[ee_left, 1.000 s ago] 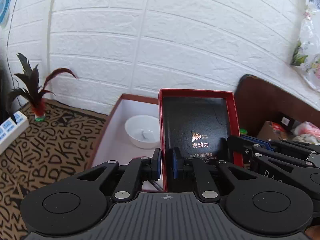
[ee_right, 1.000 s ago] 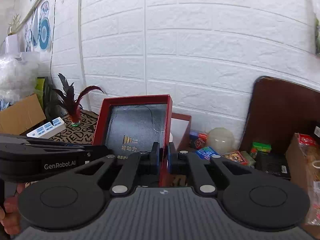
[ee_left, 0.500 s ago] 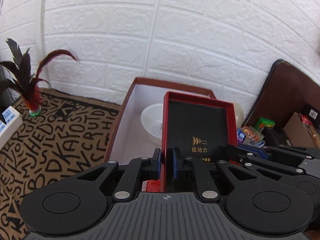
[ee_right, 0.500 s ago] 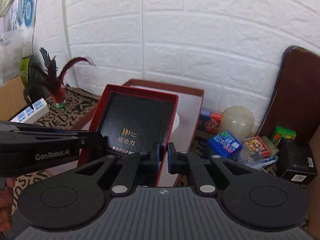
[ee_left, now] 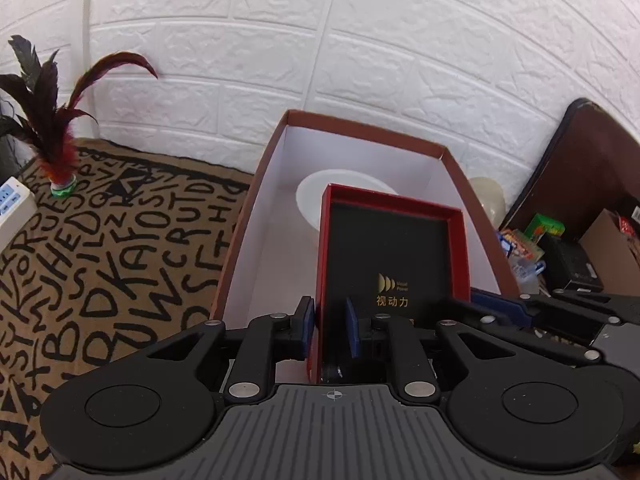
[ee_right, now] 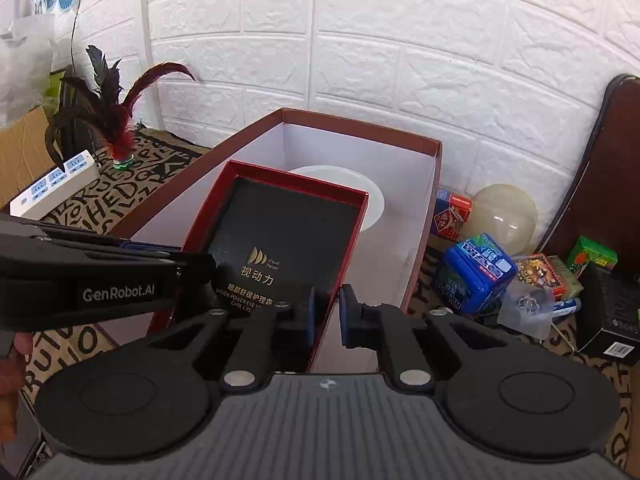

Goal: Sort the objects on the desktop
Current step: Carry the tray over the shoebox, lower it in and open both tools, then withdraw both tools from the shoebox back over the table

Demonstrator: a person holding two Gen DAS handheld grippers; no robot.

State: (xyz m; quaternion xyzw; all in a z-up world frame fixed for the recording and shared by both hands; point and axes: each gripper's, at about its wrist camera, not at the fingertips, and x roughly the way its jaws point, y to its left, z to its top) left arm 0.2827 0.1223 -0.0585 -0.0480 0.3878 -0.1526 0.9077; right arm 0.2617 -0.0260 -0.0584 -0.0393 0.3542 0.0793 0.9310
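Left wrist view: my left tongs (ee_left: 329, 326) tilt down over the near end of the big brown carton (ee_left: 362, 130). The jaws have just been opening; they now straddle the left wall of the red lid (ee_left: 394, 254), the outer pad seemingly just off it, the inner one clearly apart, so released. Half a second back both pads pinched that wall; since then the lid has sunk from a steep tilt to lie low inside the carton, its far edge over the white bowl (ee_left: 314, 192). My right tongs (ee_left: 500, 304) show at the lid's right edge.

Right wrist view: my right tongs (ee_right: 327, 312) also angle down, jaws just been opening, the lid's right wall between the pads with a gap on the right side, so let go. My left tongs (ee_right: 192, 266) reach in from the left over the lid (ee_right: 288, 228).

The bench wears a lettered mat (ee_left: 104, 256) with a feather shuttlecock (ee_right: 120, 128), a power strip (ee_right: 56, 186), small boxes (ee_right: 474, 276) and a pale ball (ee_right: 504, 216) against a white brick wall (ee_right: 400, 40).
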